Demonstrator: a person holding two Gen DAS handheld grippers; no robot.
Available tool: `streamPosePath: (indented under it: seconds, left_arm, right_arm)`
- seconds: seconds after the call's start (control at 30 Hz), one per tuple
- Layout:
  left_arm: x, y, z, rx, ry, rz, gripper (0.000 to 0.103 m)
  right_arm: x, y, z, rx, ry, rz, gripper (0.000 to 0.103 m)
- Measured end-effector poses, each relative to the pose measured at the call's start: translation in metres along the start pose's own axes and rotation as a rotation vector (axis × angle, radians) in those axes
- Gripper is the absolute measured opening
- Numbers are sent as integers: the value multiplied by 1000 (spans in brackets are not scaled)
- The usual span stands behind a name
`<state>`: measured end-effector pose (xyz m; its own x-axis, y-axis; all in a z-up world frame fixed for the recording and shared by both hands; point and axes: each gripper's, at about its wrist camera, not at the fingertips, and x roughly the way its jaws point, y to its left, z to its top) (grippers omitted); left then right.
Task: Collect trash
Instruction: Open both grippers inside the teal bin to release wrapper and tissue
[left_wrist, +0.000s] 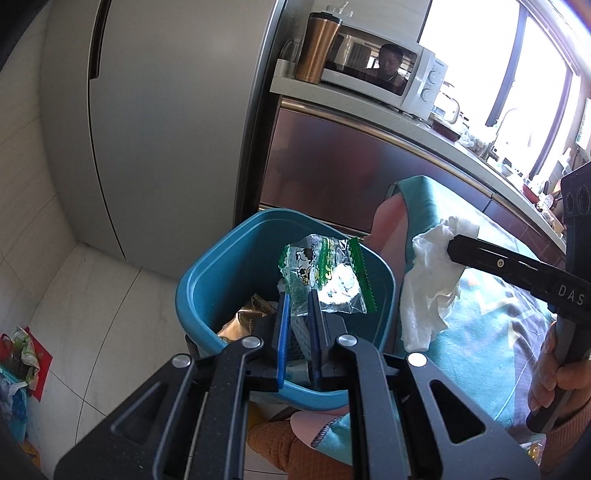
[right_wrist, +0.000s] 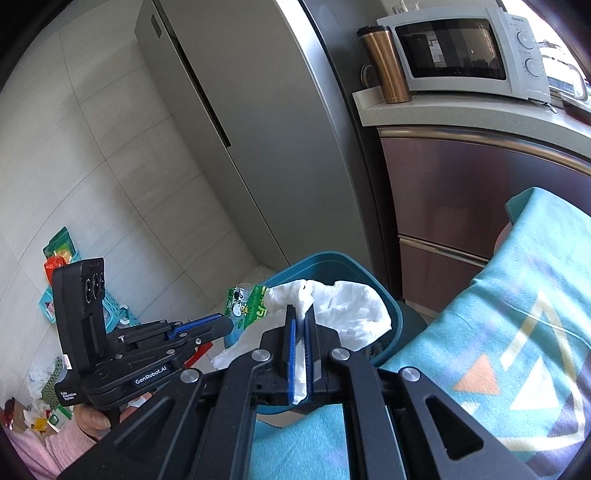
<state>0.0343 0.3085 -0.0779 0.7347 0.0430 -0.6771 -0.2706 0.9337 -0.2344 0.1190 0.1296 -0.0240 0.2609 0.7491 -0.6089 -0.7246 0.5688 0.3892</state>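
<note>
My left gripper (left_wrist: 299, 295) is shut on a green and clear snack wrapper (left_wrist: 325, 273), holding it over the open blue bin (left_wrist: 207, 291). A gold wrapper (left_wrist: 243, 317) lies inside the bin. From the right, my right gripper (left_wrist: 452, 251) is shut on a crumpled white tissue (left_wrist: 428, 291) that hangs just right of the bin's rim. In the right wrist view the tissue (right_wrist: 347, 306) is pinched between the right gripper's (right_wrist: 301, 310) blue pads in front of the bin (right_wrist: 391, 314). The left gripper (right_wrist: 227, 321) holds the wrapper (right_wrist: 247, 306) beside it.
A teal patterned blanket (right_wrist: 498, 332) covers a surface right of the bin. Behind stand a grey fridge (left_wrist: 166, 129) and a counter with a microwave (right_wrist: 458, 48) and a copper tumbler (right_wrist: 384, 62). More litter and a teal basket (right_wrist: 114, 314) lie on the tiled floor at left.
</note>
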Motion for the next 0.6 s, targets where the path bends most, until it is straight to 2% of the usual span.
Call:
streamPosePath:
  seconds: [0.6]
  left_arm:
    - [50,12,-5,-38,75,37,11]
  right_arm:
    - [54,-1,2,13,145,-36,6]
